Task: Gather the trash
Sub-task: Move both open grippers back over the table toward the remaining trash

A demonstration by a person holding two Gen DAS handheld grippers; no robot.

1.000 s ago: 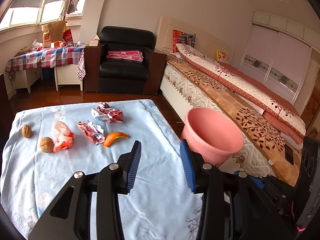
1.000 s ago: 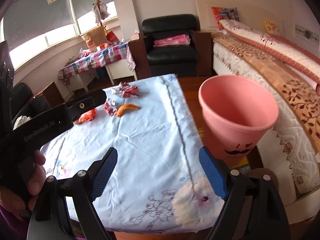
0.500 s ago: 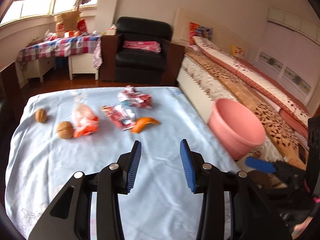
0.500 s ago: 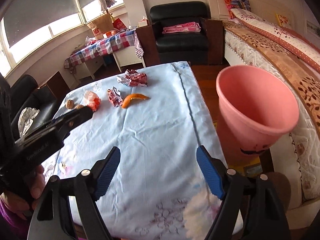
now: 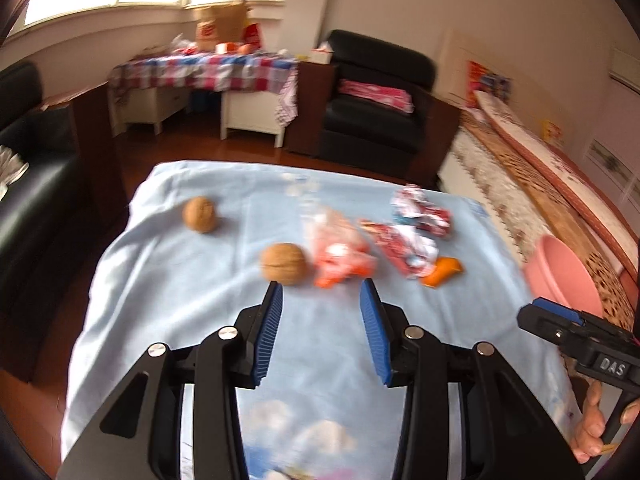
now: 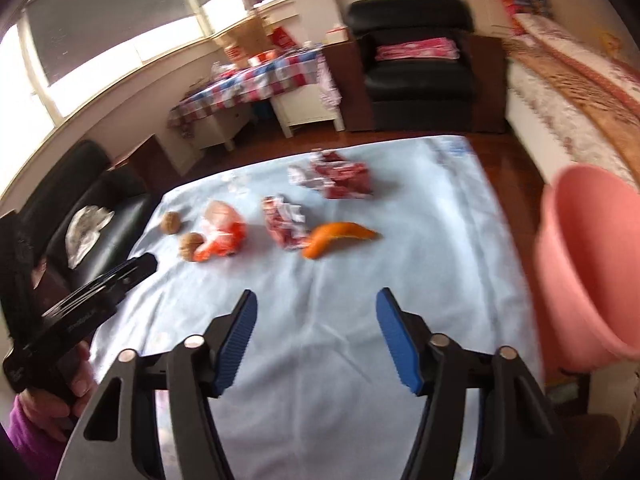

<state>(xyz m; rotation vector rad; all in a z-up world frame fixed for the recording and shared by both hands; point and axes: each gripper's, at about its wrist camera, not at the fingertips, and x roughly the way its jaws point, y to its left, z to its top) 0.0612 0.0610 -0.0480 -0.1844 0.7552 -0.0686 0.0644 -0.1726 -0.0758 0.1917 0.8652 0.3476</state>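
On the light blue tablecloth (image 5: 168, 280) lie two walnuts (image 5: 283, 263) (image 5: 200, 214), an orange plastic wrapper (image 5: 340, 256), a red-and-white crumpled wrapper (image 5: 404, 248), a second crumpled wrapper (image 5: 422, 212) and an orange peel (image 5: 442, 272). My left gripper (image 5: 322, 294) is open and empty, just short of the near walnut and the orange wrapper. My right gripper (image 6: 314, 308) is open and empty, short of the orange peel (image 6: 338, 236). A pink bucket (image 6: 588, 264) stands beyond the table's right edge.
A black armchair (image 5: 376, 96) and a checked-cloth side table (image 5: 208, 72) stand behind the table. A bed (image 5: 540, 176) runs along the right. A black sofa (image 5: 28, 168) is at the left. The table's near and right edges drop to wooden floor.
Both grippers have swung left and moved in toward the trash. The left now faces the walnut and orange wrapper; the bucket has slid to the right edge of both views.
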